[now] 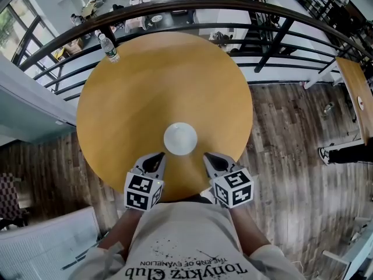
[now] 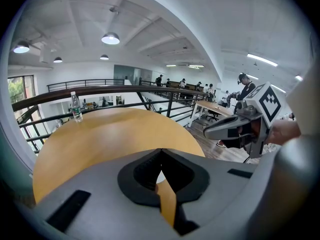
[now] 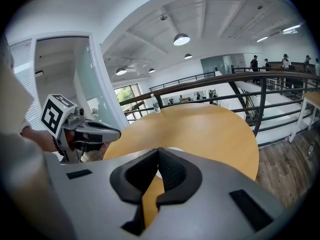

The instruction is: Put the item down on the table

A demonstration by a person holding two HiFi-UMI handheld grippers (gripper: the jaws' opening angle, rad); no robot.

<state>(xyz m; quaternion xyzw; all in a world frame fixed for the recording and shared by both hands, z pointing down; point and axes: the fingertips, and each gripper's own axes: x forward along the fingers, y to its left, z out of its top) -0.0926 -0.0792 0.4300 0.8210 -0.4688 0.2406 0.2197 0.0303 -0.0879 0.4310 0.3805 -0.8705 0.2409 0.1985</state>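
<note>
Mezzanine with a dark railing point(image 1: 175, 7), round wooden tabletop point(image 1: 116, 104). A white round dish point(image 1: 180, 139) already sits on it, just ahead of and between both claws. Left claw point(image 1: 158, 156) is clenched and empty, and so is right claw point(image 1: 208, 156). A water bottle point(image 1: 108, 47) stands well beyond them. Risk: either claw tip is close enough to clip the dish rim on pulling back, which would likely slide it.

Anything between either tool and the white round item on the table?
Nothing visible. Left tool and right tool flank the white round item, only bare round wooden table between; the clear plastic bottle stands at the far edge.
</note>
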